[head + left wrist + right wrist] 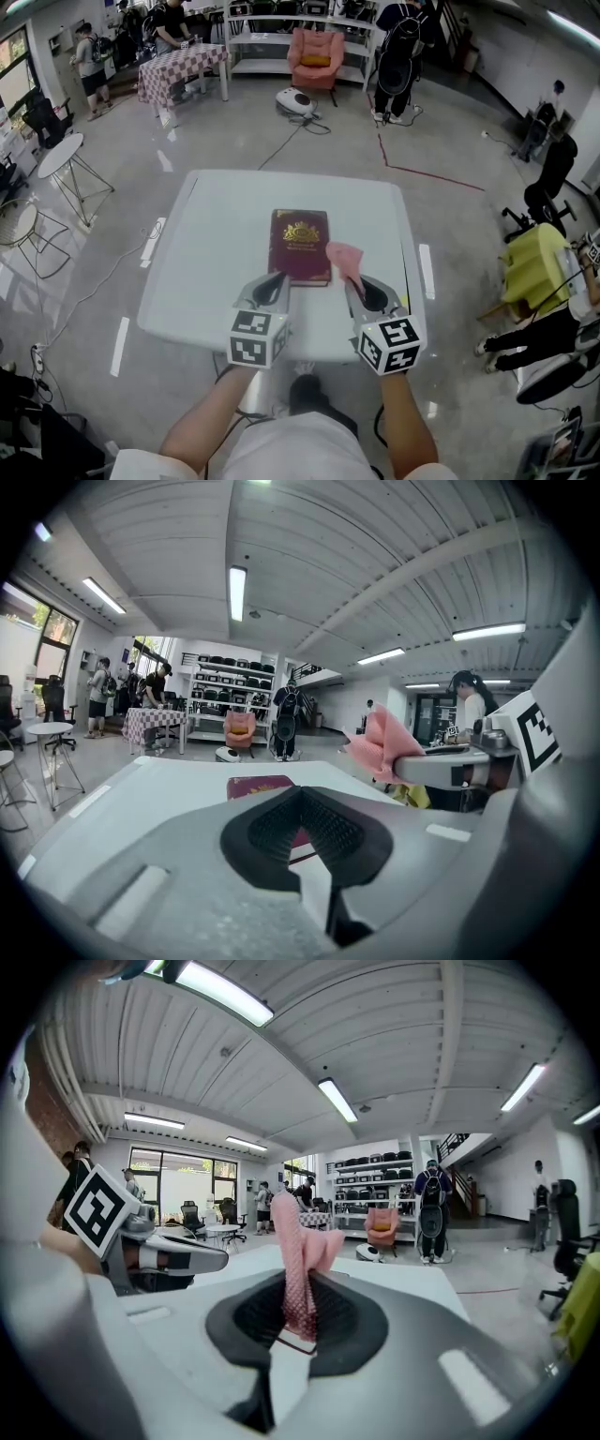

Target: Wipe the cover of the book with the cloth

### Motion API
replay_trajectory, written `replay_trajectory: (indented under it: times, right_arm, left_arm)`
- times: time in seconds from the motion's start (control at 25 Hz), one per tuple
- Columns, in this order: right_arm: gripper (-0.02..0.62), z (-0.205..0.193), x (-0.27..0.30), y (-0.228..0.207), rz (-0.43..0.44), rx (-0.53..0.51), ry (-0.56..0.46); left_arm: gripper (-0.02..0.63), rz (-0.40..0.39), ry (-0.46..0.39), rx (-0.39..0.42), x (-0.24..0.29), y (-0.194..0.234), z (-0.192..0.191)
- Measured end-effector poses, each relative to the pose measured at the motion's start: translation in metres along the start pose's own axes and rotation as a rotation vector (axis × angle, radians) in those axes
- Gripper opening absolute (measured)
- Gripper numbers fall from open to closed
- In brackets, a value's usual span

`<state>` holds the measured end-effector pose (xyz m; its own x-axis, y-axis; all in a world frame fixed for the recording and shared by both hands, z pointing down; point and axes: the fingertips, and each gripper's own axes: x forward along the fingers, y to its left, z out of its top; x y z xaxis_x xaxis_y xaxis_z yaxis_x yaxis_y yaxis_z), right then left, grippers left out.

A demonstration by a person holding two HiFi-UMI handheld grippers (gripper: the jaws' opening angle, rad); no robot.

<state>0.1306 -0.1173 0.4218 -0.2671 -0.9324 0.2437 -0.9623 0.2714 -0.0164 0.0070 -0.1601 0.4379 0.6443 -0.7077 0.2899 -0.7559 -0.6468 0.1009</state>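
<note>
The book (300,246) is seen in the middle of the white desk (216,244), closed, with its dark red cover turned up. Its long axis runs away from the person, and the near short edge is turned toward both hand-held grippers.

The pink cloth (345,258) is held by the right hand-held gripper (353,283), whose jaws are clenched on its lower part. In the right gripper view the cloth is seen standing up from between the jaws, so it is judged to hang above the desk and not to lie on the cover. From the head view the cloth is placed just beside the near right edge of the book; whether it touches that edge cannot be told.

The left hand-held gripper (279,278) is closed with nothing between its jaws, and its tips are found just before the near left part of the book.

The wiping is judged as not yet begun. The book lies ahead and slightly to the left of the cloth, so a short move forward and to the left would be needed, and then strokes along the long axis. The right hand-held gripper is the one suited for this; the left one is near enough to hold the book steady.

A gold emblem and gold lettering are seen on the cover, but the lettering is too small to be read. No other readable writing is found.
</note>
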Motion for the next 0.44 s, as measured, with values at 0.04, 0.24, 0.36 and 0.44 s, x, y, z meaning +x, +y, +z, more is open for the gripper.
replay_trajectory:
  times: [0.04, 0.24, 0.36, 0.44]
  right_arm:
    - [0.037, 0.0006, 0.0004, 0.0011, 0.002, -0.001, 0.0]
    - [0.037, 0.0035, 0.0009, 0.0057, 0.009, -0.006, 0.001]
    - [0.038, 0.003, 0.0017, 0.0063, 0.01, -0.007, 0.002]
    - [0.037, 0.0027, 0.0024, 0.0067, 0.011, -0.008, 0.002]
  left_arm:
    - [0.006, -0.002, 0.002, -0.002, -0.0005, -0.0003, -0.0007]
    - [0.006, 0.002, -0.006, -0.004, -0.0033, -0.0001, 0.0024]
    - [0.006, 0.004, -0.005, -0.005, -0.003, 0.001, 0.0014]
    - [0.006, 0.004, -0.003, -0.004, -0.0024, 0.0016, 0.0004]
